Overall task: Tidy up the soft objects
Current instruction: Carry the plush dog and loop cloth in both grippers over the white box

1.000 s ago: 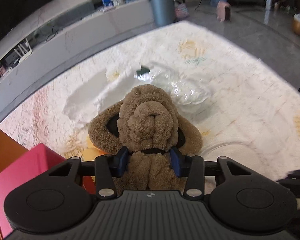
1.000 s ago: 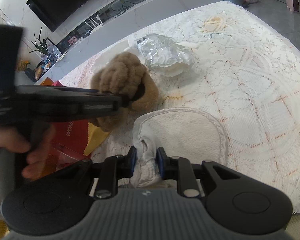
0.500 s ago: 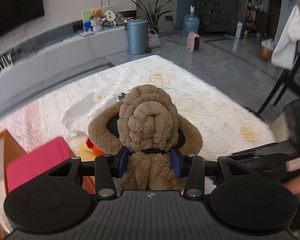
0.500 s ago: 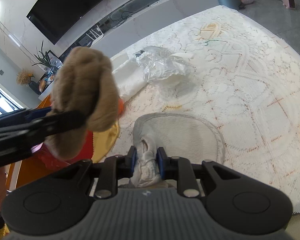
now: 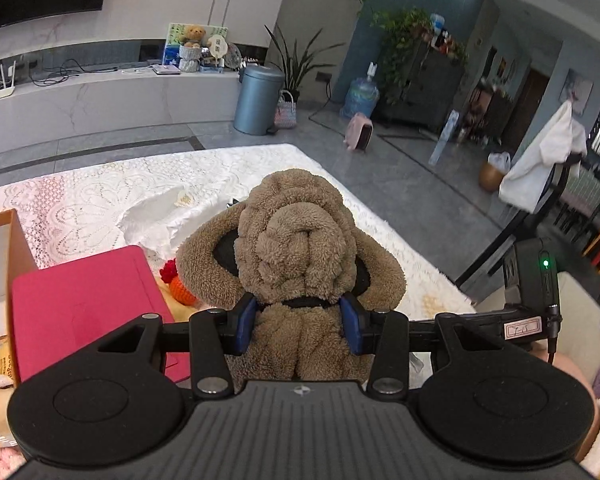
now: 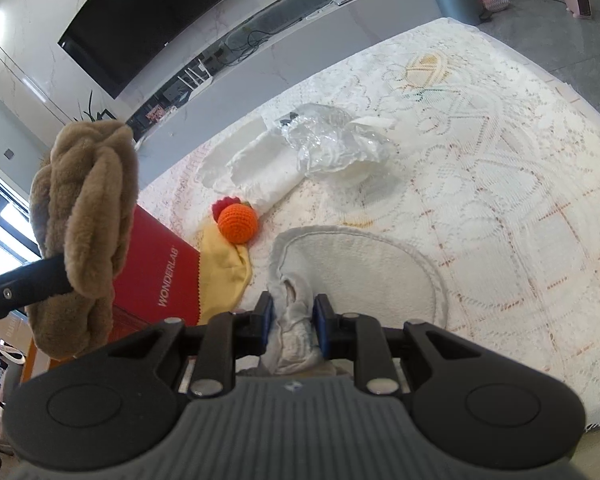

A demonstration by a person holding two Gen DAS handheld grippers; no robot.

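My left gripper (image 5: 298, 322) is shut on a brown fluffy plush (image 5: 296, 240) and holds it up above the table; the plush (image 6: 86, 216) also shows at the left of the right wrist view. My right gripper (image 6: 293, 322) is shut on the bunched edge of a round white cloth (image 6: 360, 268) that lies on the lace tablecloth (image 6: 500, 168). An orange knitted ball (image 6: 238, 224) lies on a yellow cloth (image 6: 224, 276). A folded white cloth (image 6: 256, 176) lies behind it.
A red box (image 6: 156, 276) stands at the table's left, also in the left wrist view (image 5: 84, 300). Crumpled clear plastic (image 6: 332, 148) lies mid-table. A cardboard box (image 5: 4, 256) is at the far left. A blue bin (image 5: 258, 100) stands on the floor beyond the table.
My left gripper has lifted the brown plush up off the table and tilted upward. The orange ball and yellow cloth are now uncovered. My right gripper has stayed on the white cloth.
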